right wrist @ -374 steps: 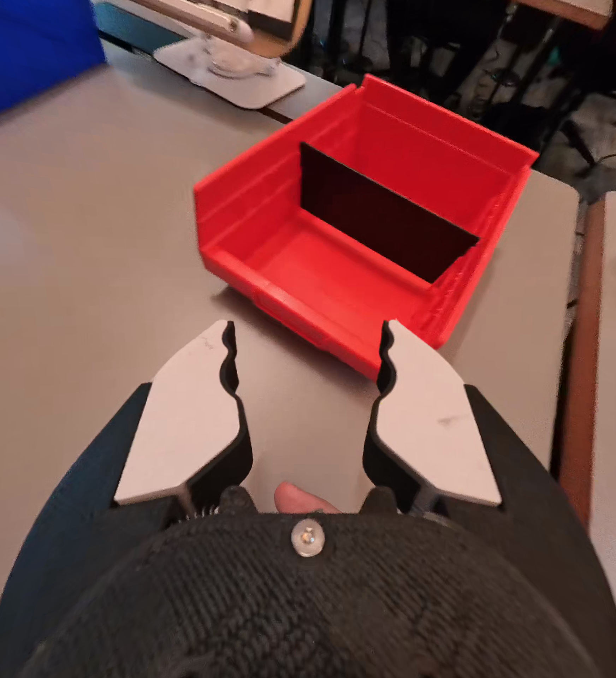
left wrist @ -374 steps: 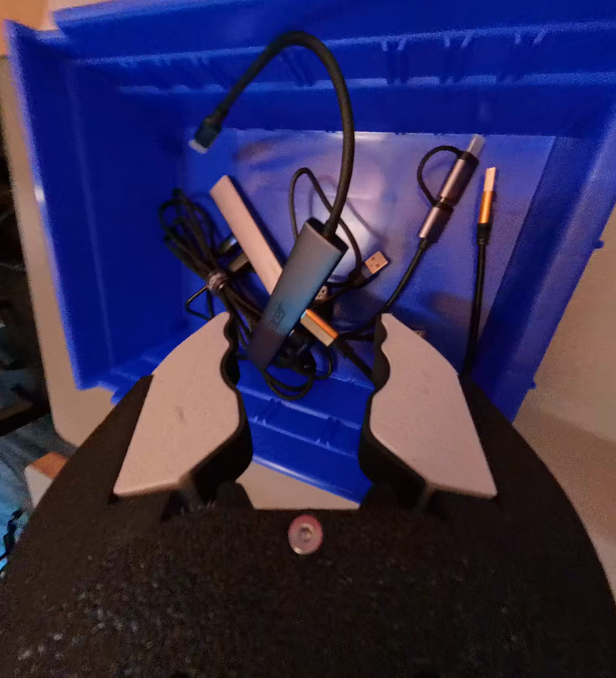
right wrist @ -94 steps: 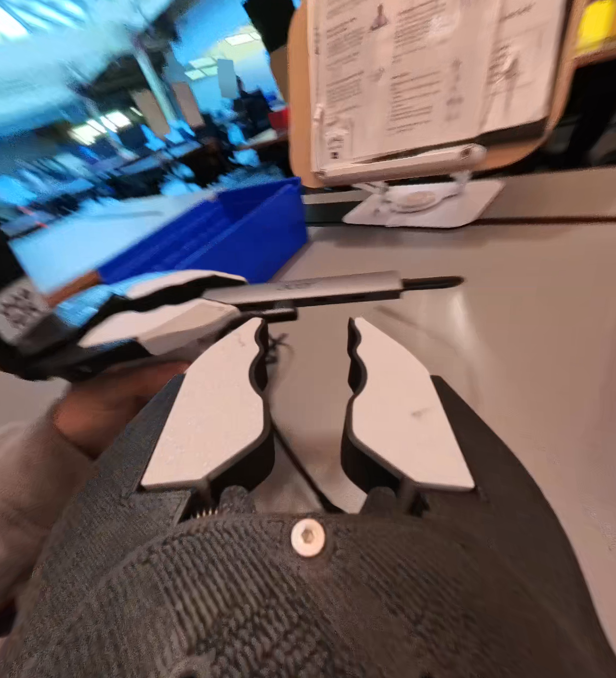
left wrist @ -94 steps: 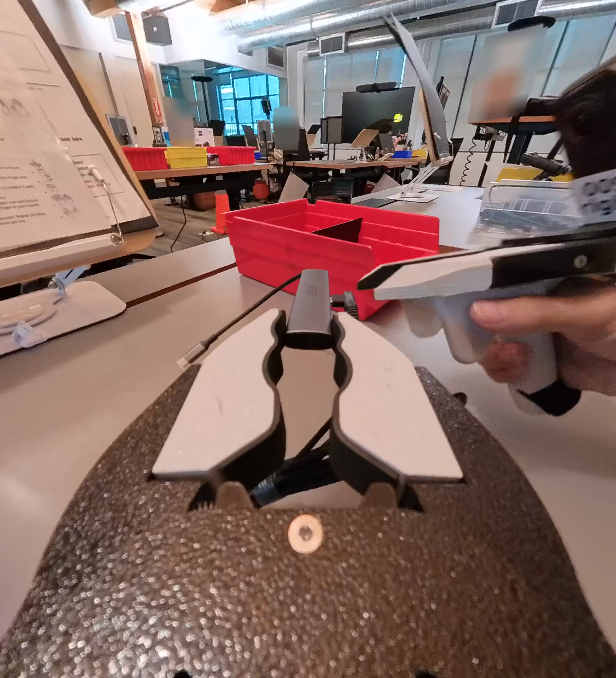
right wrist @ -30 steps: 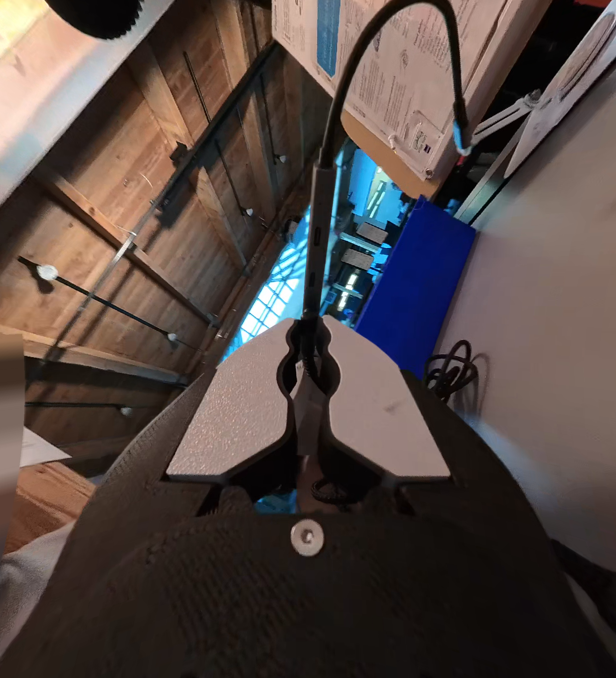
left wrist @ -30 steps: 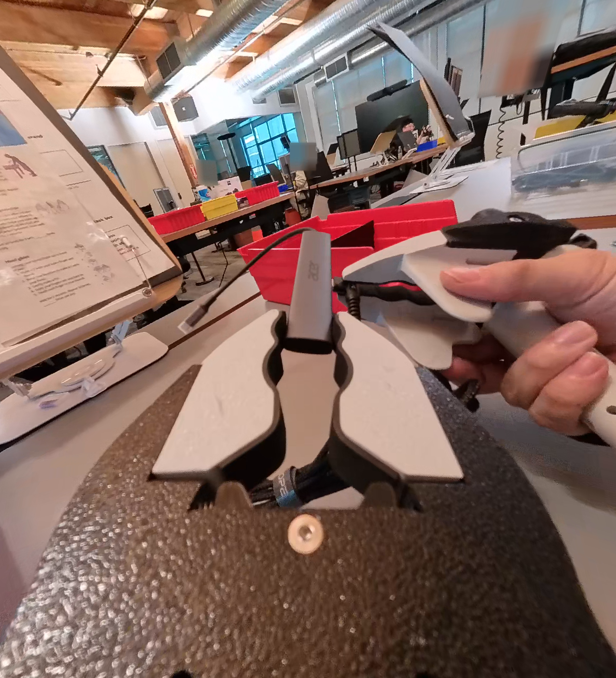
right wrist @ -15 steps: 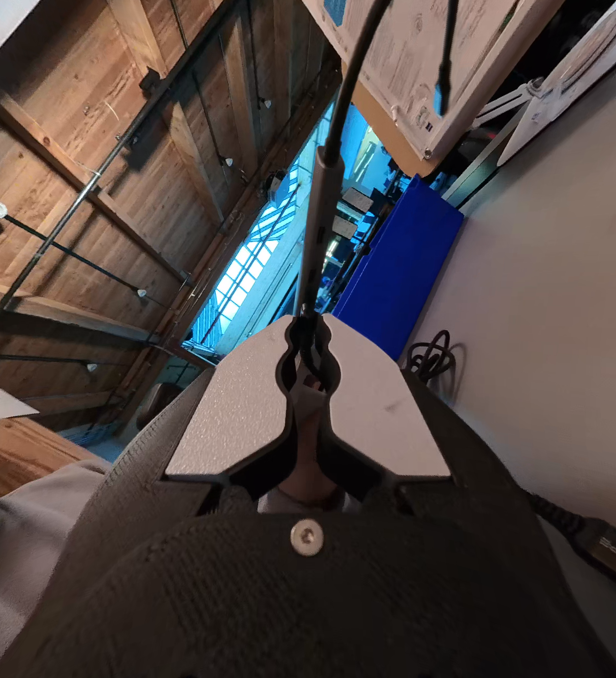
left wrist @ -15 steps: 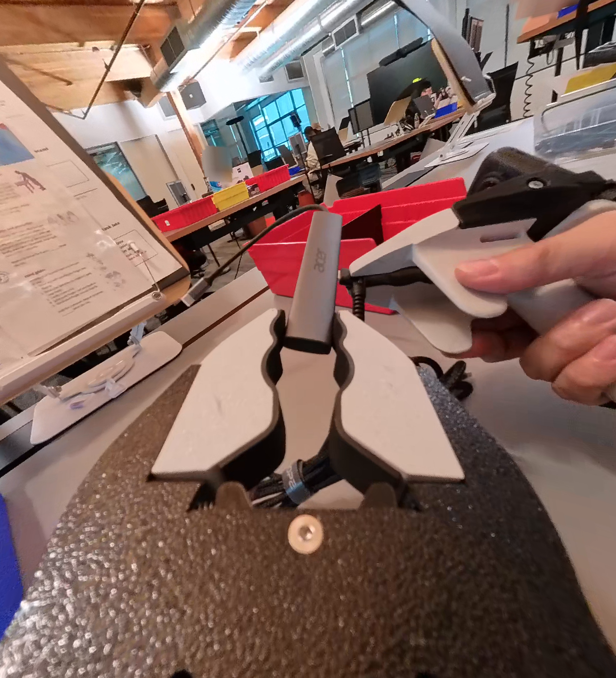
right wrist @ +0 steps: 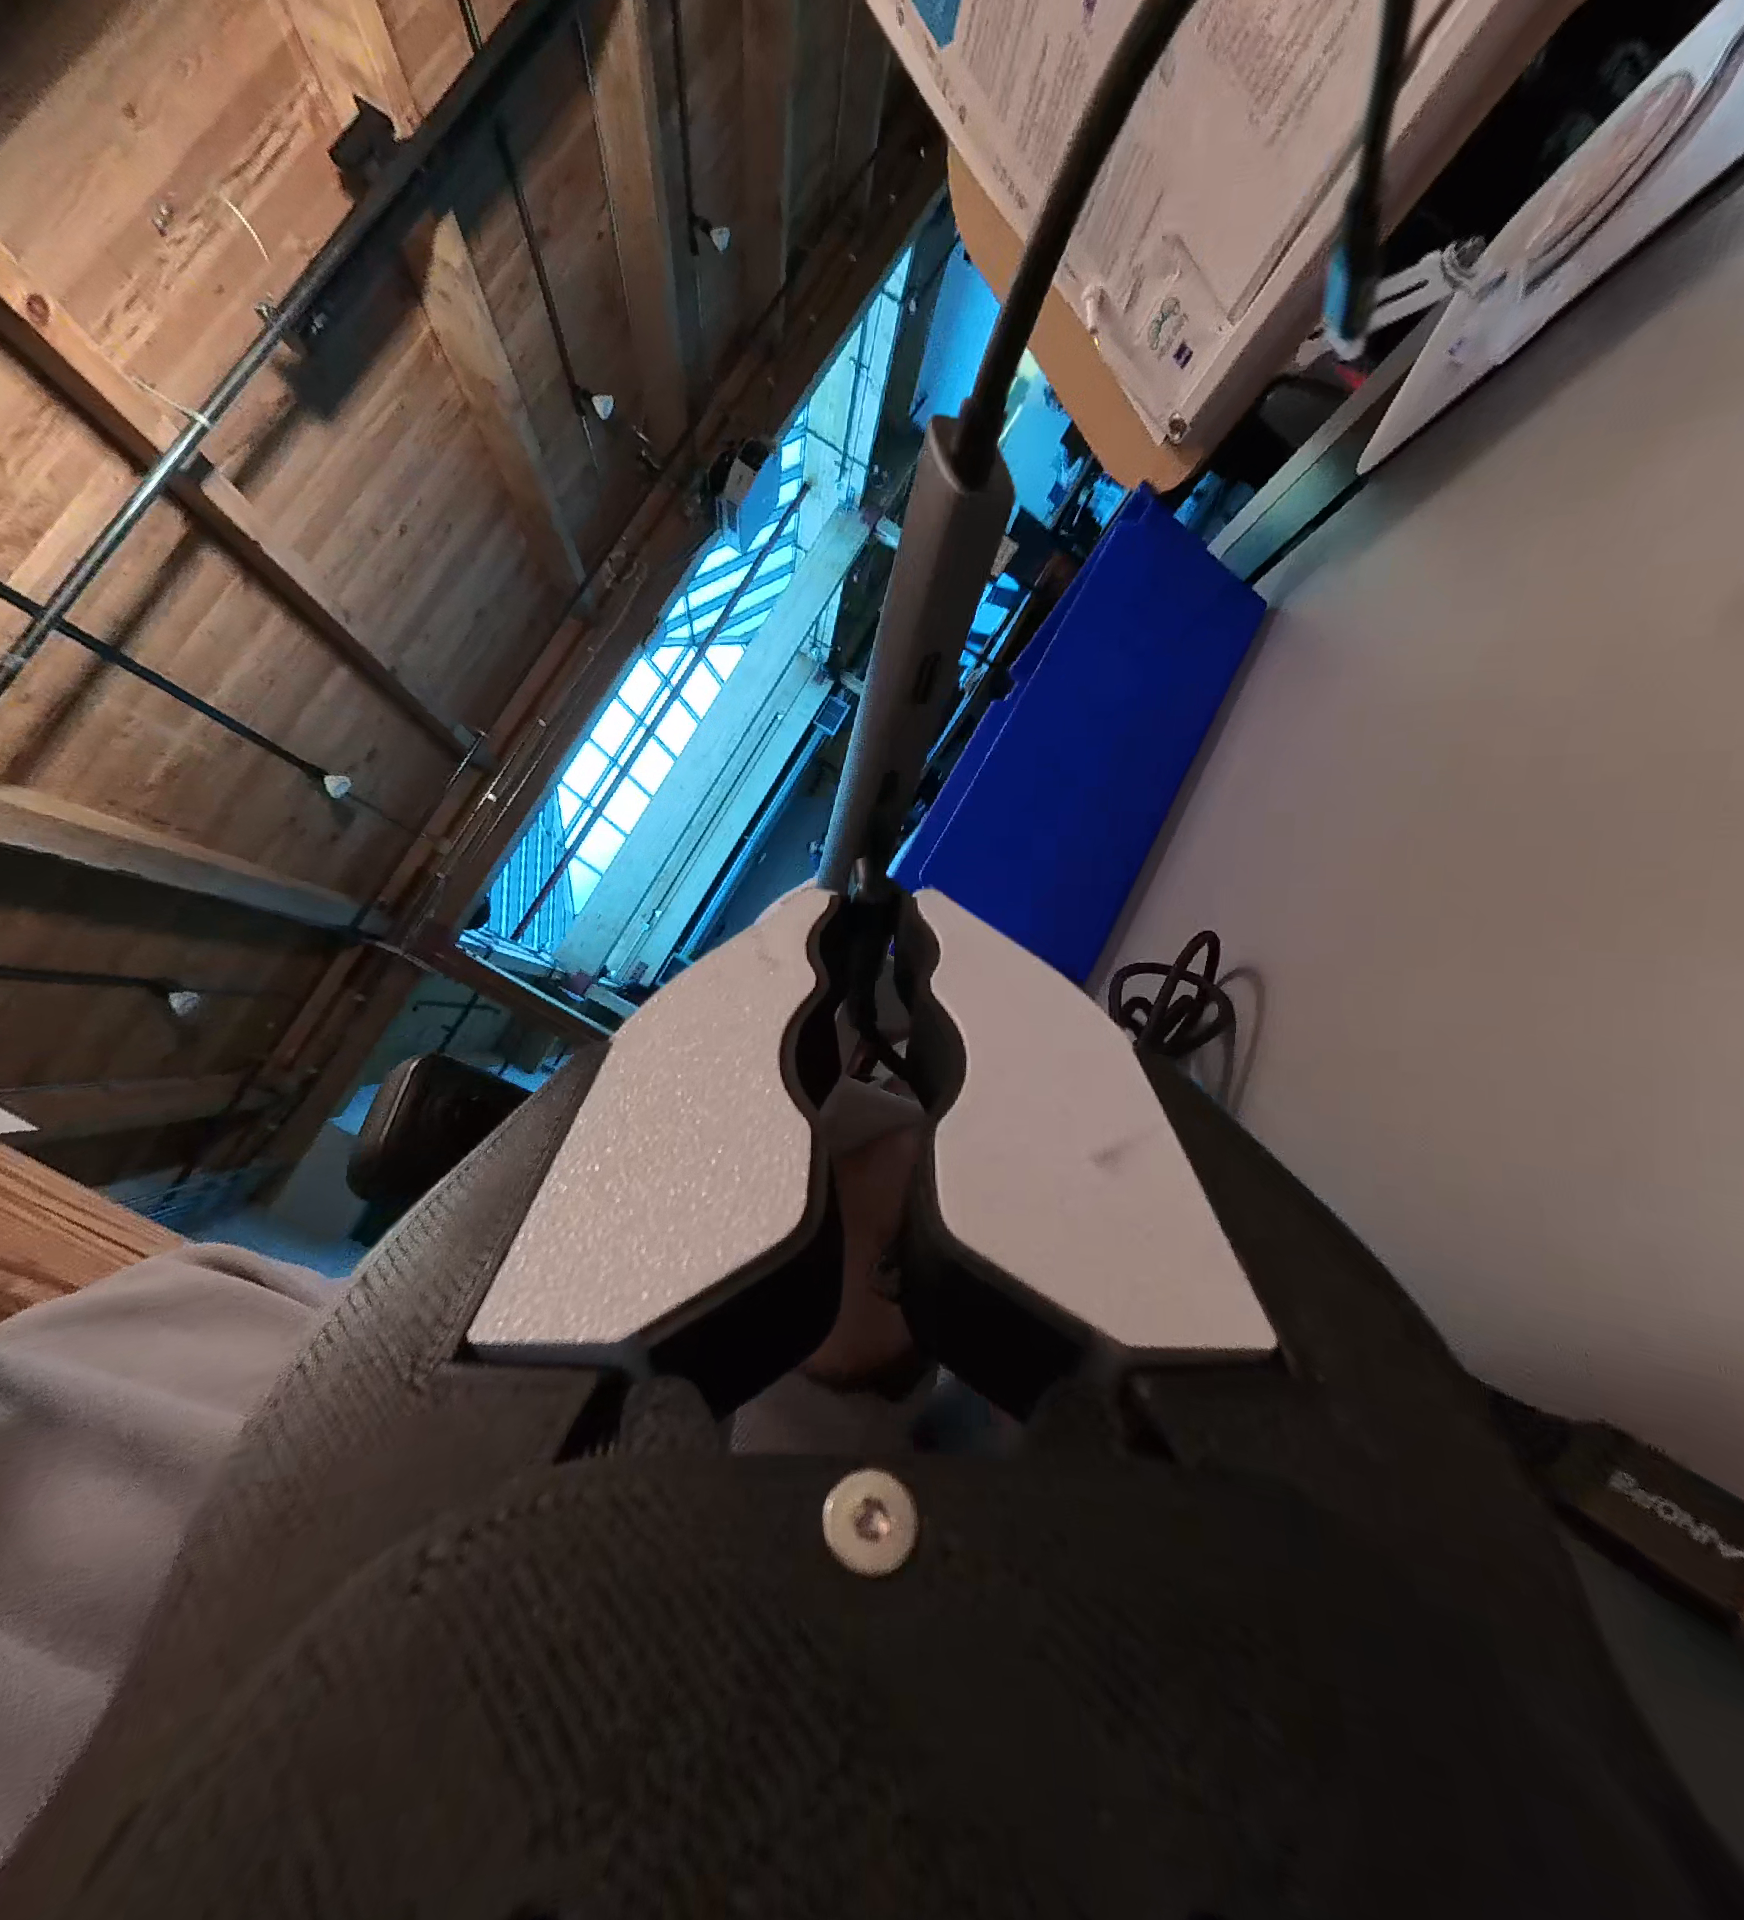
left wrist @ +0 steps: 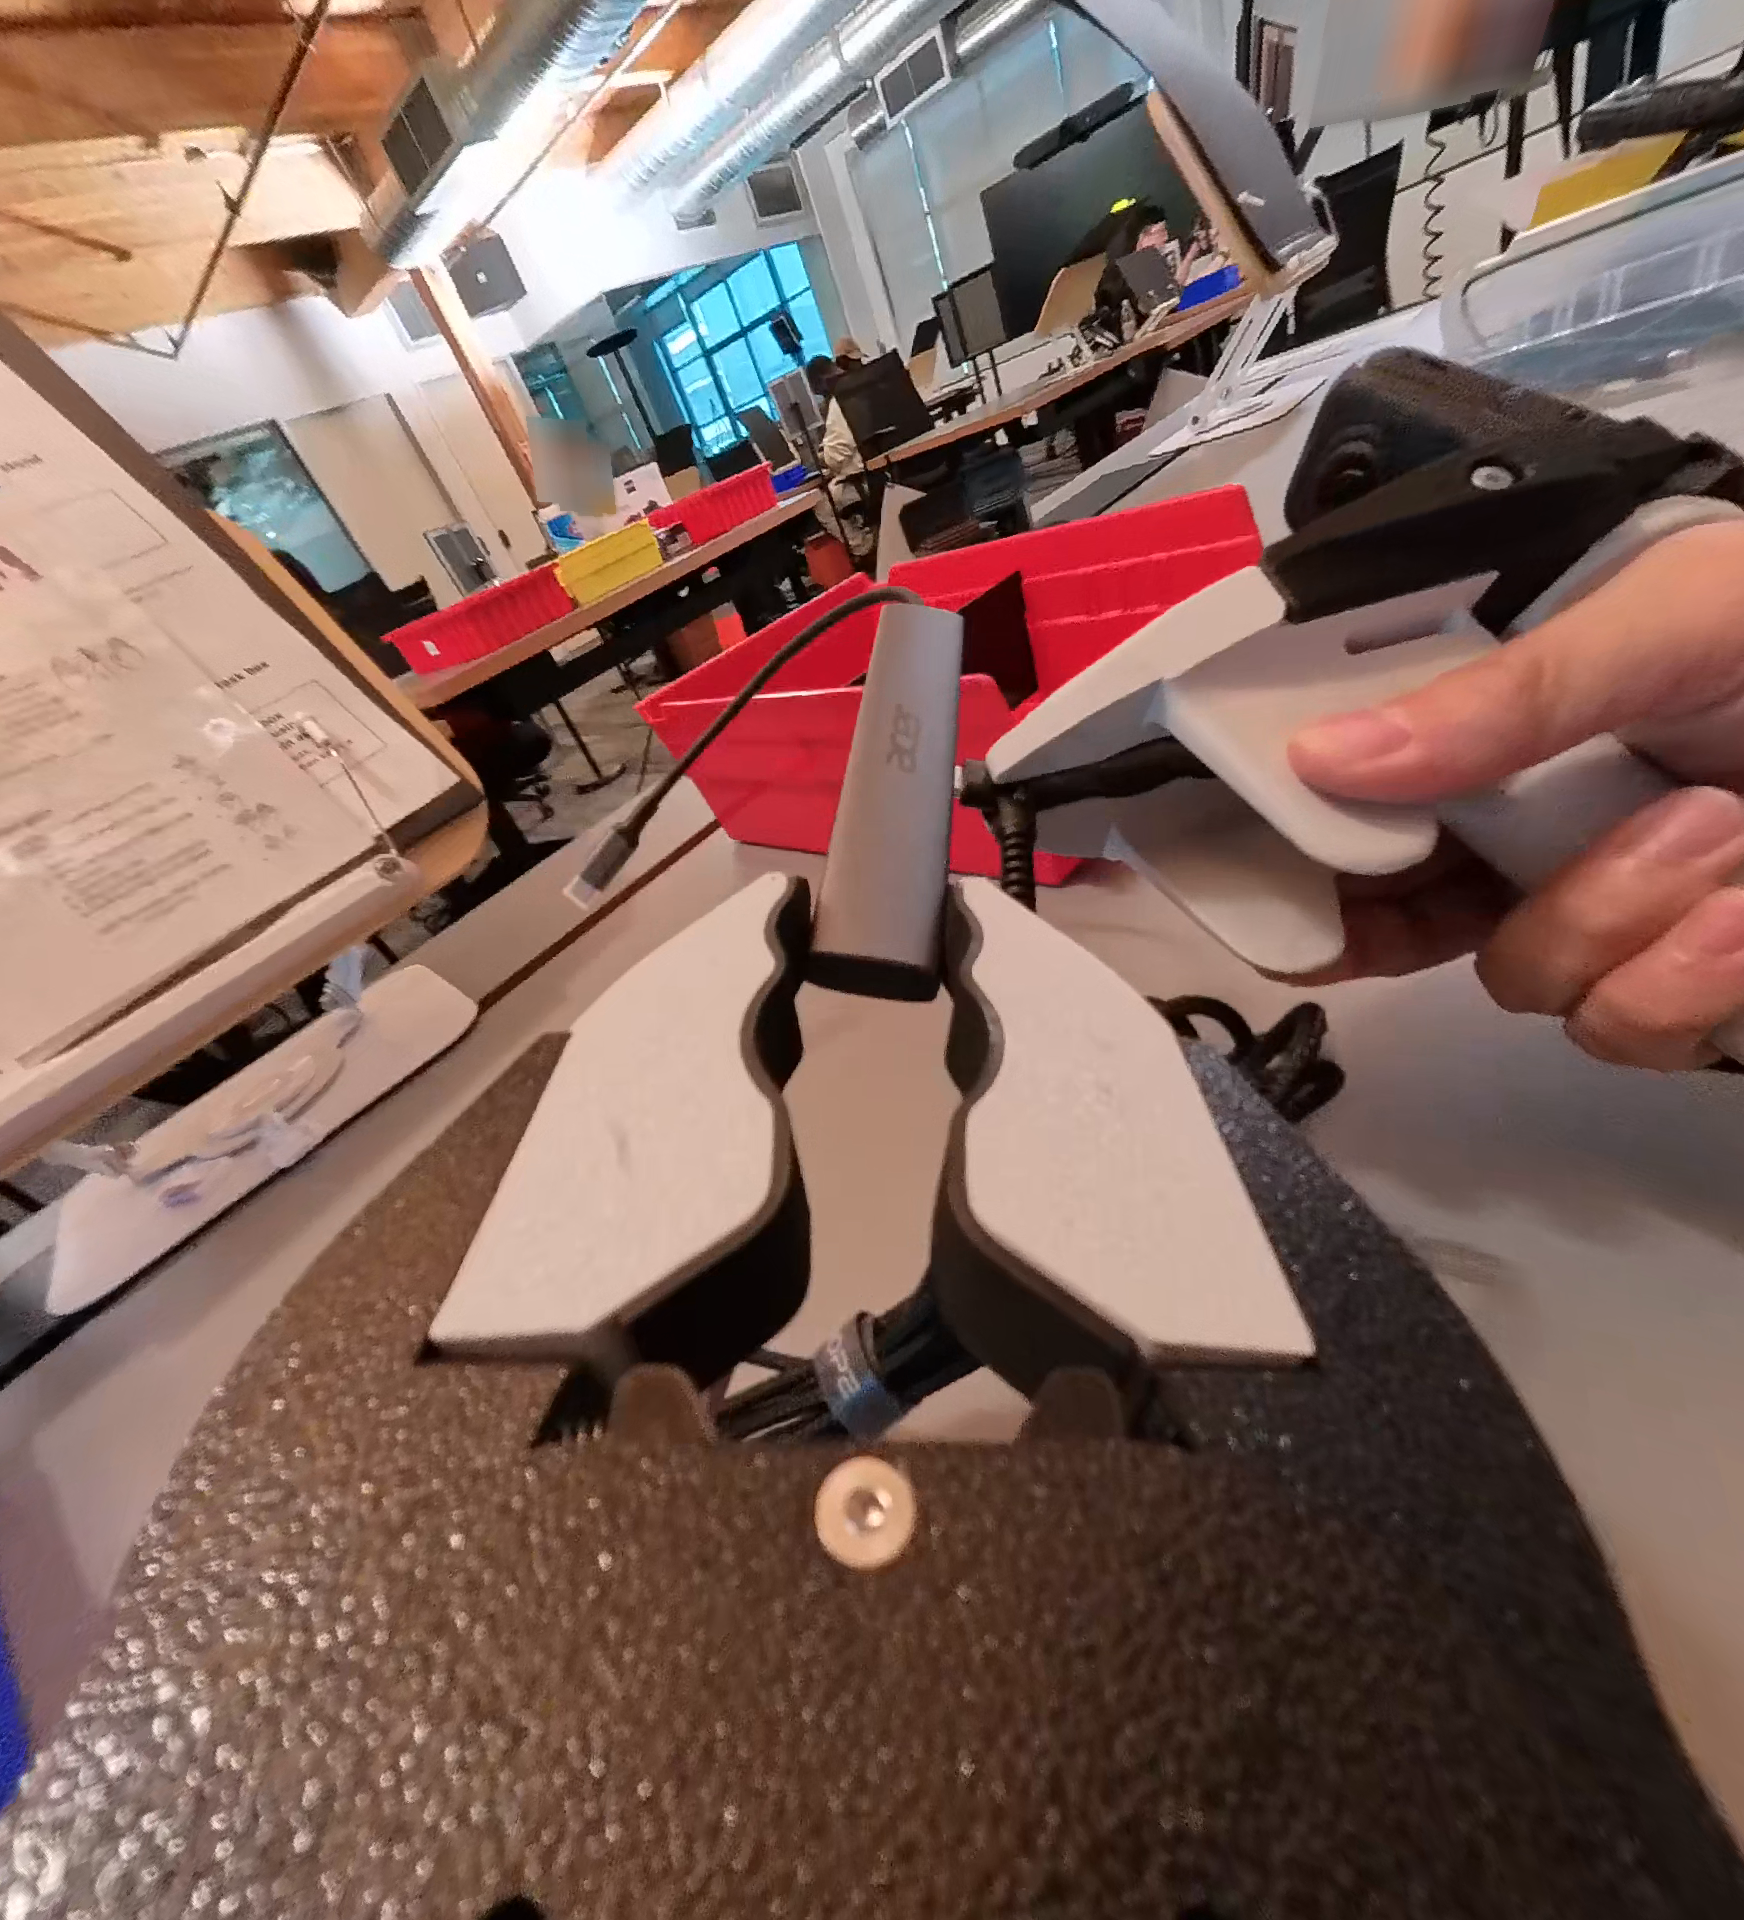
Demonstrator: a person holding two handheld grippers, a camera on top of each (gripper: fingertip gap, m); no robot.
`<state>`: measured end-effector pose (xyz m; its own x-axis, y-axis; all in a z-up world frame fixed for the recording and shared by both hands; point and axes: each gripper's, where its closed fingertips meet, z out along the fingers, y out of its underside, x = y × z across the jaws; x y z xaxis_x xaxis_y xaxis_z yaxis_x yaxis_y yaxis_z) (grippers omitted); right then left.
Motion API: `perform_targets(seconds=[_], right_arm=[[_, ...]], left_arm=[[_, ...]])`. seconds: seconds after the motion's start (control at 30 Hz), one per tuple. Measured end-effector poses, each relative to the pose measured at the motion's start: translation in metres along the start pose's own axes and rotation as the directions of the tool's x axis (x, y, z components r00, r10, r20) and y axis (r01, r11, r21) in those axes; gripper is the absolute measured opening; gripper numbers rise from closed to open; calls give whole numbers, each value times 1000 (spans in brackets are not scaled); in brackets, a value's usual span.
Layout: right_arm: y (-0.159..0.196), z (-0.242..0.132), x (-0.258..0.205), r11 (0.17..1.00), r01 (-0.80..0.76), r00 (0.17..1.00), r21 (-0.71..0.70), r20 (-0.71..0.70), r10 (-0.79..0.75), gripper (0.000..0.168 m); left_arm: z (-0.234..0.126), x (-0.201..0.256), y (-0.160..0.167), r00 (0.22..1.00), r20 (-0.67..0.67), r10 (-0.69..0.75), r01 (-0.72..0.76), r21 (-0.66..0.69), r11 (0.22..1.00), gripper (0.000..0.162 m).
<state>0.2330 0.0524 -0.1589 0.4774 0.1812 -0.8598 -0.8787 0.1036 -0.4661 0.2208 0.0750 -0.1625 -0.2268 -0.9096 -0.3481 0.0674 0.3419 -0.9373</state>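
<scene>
Left wrist view shows, from the left, a slanted board of printed sheets point(left wrist: 99, 790), then the left gripper point(left wrist: 873, 935) clamped on a grey hub point(left wrist: 894, 790) above the table point(left wrist: 1533, 1195), with the right gripper point(left wrist: 993, 774) pinching a black plug at its side. Holding the hub steady looks wise; it bears a small logo, left unquoted

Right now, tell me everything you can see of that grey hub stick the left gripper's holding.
The grey hub is a slim, matte, metal-looking bar with a small logo on its face. It stands nearly upright, its lower end clamped in the left gripper. A thin black lead arcs from its top to a small plug. The right gripper pinches a black cable plugged into its side. The red bin sits behind it.
</scene>
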Motion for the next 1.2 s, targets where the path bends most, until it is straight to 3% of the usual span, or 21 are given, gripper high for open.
perform_targets(seconds=[0.33, 0.43, 0.5, 0.63, 0.73, 0.83, 1.03, 1.2], right_arm=[[0, 0, -7, 1000, 15, 1000, 7, 26, -15, 10], [26, -13, 12, 999, 31, 996, -33, -87, -34, 9], [-2, -37, 15, 988, -78, 995, 134, -54, 86, 8], [-33, -39, -18, 971, 238, 959, -19, -157, -237, 8], [-62, -45, -58, 879, 467, 852, -99, -217, -477, 8], [-101, -57, -99, 826, 560, 806, -57, -195, -559, 8], [-187, -75, -120, 797, 605, 782, 10, -198, -591, 8], [-248, -100, -100, 739, 674, 697, 1, -334, -635, 8]], left_arm=[[-2, -1, -5, 998, -2, -63, 63, 18, 998, 25], [-23, -71, 12, 946, 243, -216, 219, 13, 976, 24], [-38, -97, 6, 924, 201, -325, 317, 73, 946, 24], [-33, -65, -28, 980, 94, -174, 165, 97, 981, 24], [-28, -56, -27, 984, 64, -168, 162, 90, 983, 24], [-29, -65, -16, 981, 87, -172, 167, 63, 984, 24], [-31, -71, -12, 973, 78, -218, 212, 79, 974, 24], [-30, -66, -16, 978, 64, -197, 191, 87, 978, 24]])
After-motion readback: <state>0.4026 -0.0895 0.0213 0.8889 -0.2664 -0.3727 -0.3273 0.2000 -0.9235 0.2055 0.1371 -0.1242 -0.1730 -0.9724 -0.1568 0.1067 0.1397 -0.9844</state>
